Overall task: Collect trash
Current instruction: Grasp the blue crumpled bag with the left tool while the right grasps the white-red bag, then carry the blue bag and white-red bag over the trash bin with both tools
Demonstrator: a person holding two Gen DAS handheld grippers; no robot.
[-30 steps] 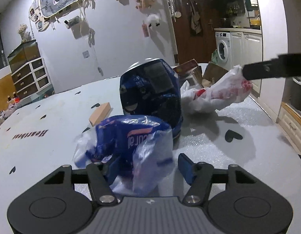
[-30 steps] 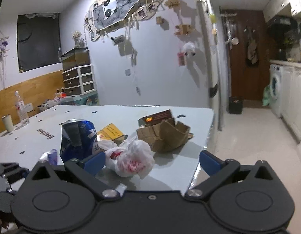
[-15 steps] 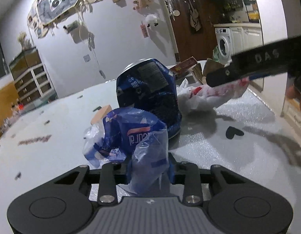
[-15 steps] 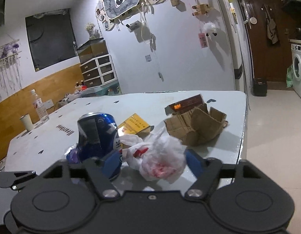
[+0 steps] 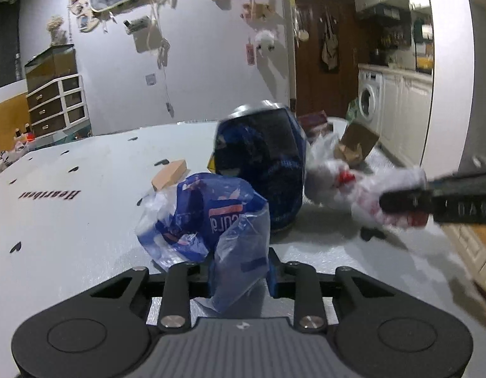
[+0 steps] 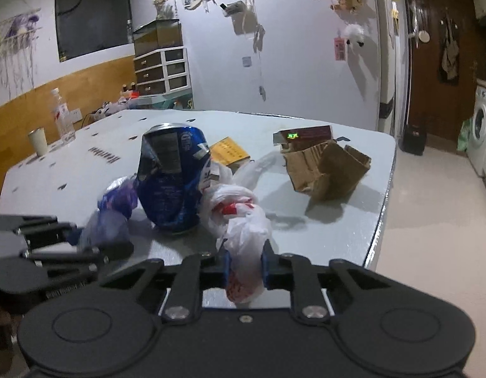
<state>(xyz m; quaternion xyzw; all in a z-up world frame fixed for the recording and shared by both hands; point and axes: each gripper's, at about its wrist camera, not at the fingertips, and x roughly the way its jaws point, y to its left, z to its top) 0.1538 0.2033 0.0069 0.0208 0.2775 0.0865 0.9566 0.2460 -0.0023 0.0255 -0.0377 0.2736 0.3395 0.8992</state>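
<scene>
Both grippers' fingers now closed on bags, right bag (image 6: 243,230) near table edge (image 6: 381,220)

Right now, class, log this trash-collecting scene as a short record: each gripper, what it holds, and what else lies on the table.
left gripper: shut on blue plastic bag
right gripper: jaws closing, pads pressing white plastic bag
between the bags: dented blue can, upright
behind: torn cardboard box, yellow packet
surface: white table
</scene>
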